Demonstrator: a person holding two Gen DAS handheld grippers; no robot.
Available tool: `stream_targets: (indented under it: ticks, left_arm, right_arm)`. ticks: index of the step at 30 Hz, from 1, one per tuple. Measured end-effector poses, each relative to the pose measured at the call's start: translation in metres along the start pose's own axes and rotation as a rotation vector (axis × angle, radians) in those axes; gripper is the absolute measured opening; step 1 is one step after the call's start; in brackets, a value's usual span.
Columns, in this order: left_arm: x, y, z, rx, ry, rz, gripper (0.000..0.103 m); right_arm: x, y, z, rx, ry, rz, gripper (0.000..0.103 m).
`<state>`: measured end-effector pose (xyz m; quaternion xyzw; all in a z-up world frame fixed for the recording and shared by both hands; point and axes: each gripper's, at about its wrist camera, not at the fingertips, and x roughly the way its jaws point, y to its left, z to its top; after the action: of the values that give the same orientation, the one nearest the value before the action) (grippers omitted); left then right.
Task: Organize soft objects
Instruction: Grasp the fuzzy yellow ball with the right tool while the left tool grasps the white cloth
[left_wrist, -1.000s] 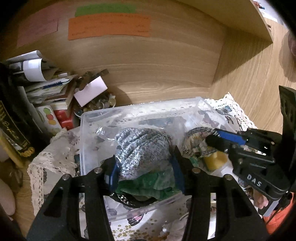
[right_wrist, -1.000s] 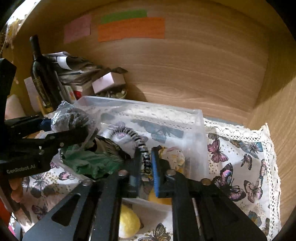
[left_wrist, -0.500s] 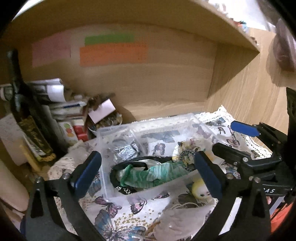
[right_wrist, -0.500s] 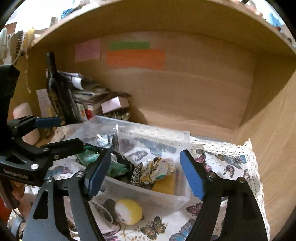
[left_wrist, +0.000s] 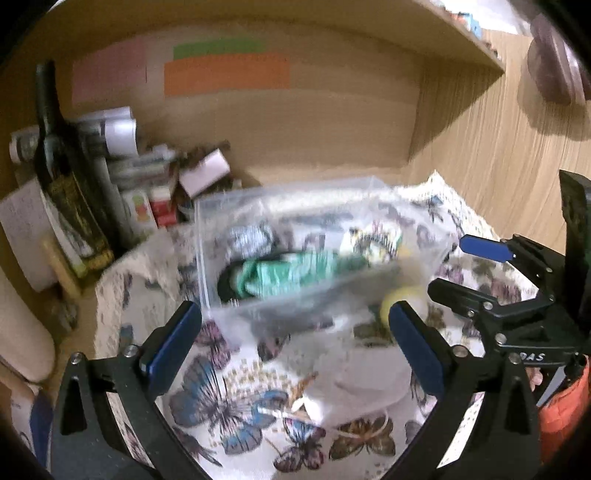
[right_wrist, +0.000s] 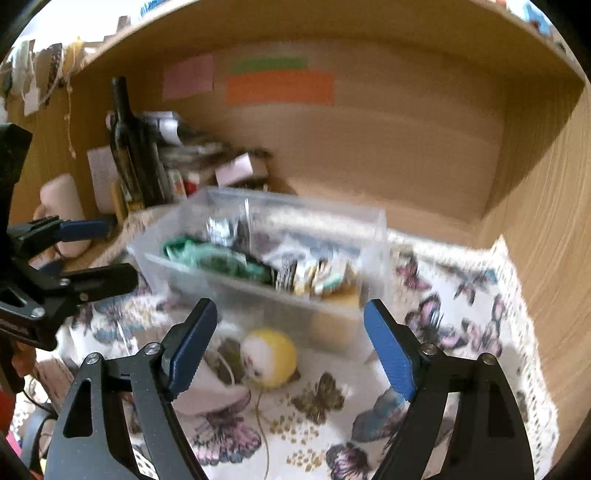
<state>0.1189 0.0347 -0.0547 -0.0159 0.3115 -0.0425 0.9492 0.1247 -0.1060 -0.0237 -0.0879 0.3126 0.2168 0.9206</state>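
Note:
A clear plastic bin stands on a butterfly-print cloth. In it lie a green cloth, a grey knit piece in plastic and a patterned fabric bundle. A yellow-and-white plush ball lies in front of the bin. A pale pouch lies beside it. My left gripper and right gripper are both open and empty, held back from the bin.
A dark bottle, papers and small boxes crowd the shelf's back left. A wooden back wall carries coloured paper labels. A wooden side wall stands at the right. The views are blurred.
Both grippers let go of the knit piece and striped item into the bin, opened wide and pulled back and up from the bin.

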Motion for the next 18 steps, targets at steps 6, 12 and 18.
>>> stream_targets:
  ticks: [6, 12, 18]
  left_arm:
    - [0.024, 0.000, -0.024, -0.006, 0.111, -0.002, 0.103]
    - [0.039, -0.001, -0.038, -0.020, 0.179, -0.038, 0.103]
    - [0.051, -0.006, -0.040, -0.045, 0.229, -0.100, 0.100]
  right_arm:
    - [0.029, -0.003, -0.020, 0.031, 0.105, 0.037, 0.079]
    - [0.052, 0.000, -0.026, 0.023, 0.197, 0.090, 0.038]
    - [0.044, -0.004, -0.030, 0.034, 0.176, 0.099, 0.037]
